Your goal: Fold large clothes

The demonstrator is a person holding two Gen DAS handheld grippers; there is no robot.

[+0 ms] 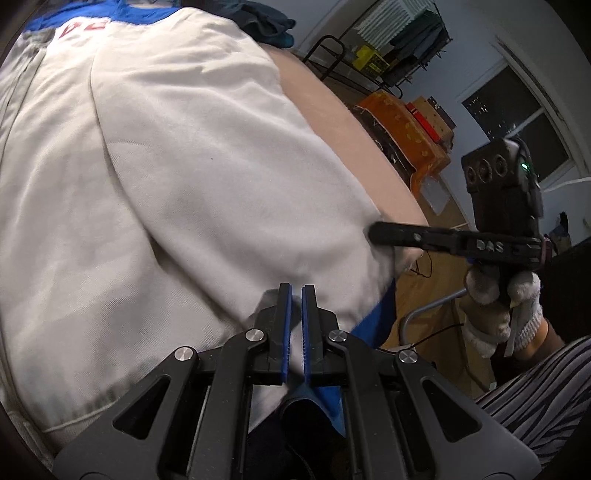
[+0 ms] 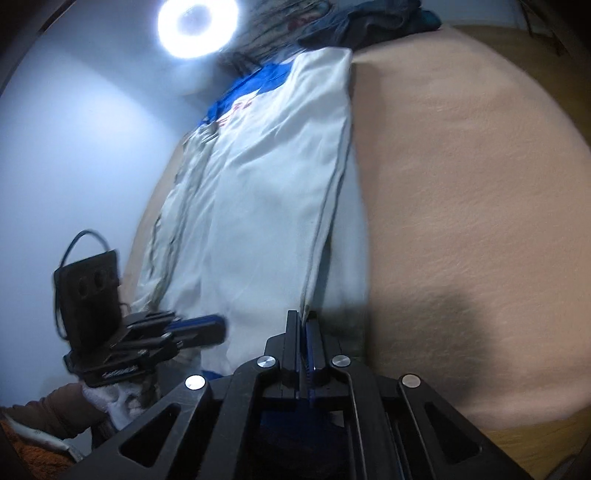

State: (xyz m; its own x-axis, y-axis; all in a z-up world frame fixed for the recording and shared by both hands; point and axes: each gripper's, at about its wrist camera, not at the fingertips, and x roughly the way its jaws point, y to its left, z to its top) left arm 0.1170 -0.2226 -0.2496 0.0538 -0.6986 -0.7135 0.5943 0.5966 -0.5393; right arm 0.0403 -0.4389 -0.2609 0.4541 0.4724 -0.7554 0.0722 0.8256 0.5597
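Observation:
A large white garment [image 1: 184, 166] with a blue collar and red letters lies lengthwise on a beige bed [image 1: 351, 129]. My left gripper [image 1: 296, 291] is at the garment's near end, its blue pads closed with the blue hem [image 1: 369, 328] pinched low between them. My right gripper [image 1: 375, 233], held by a gloved hand [image 1: 502, 314], reaches the garment's right edge. In the right wrist view my right gripper [image 2: 303, 317] is shut on the white side seam of the garment [image 2: 266, 184]. The left gripper [image 2: 219, 328] shows blurred at the left.
A heap of dark clothes [image 2: 369, 18] lies at the bed's far end. Beside the bed [image 2: 461, 184] stand a metal rack [image 1: 388, 48] and an orange box [image 1: 399, 122] on wooden floor. A ring light [image 2: 197, 24] glares above. Striped fabric [image 1: 535, 387] sits at lower right.

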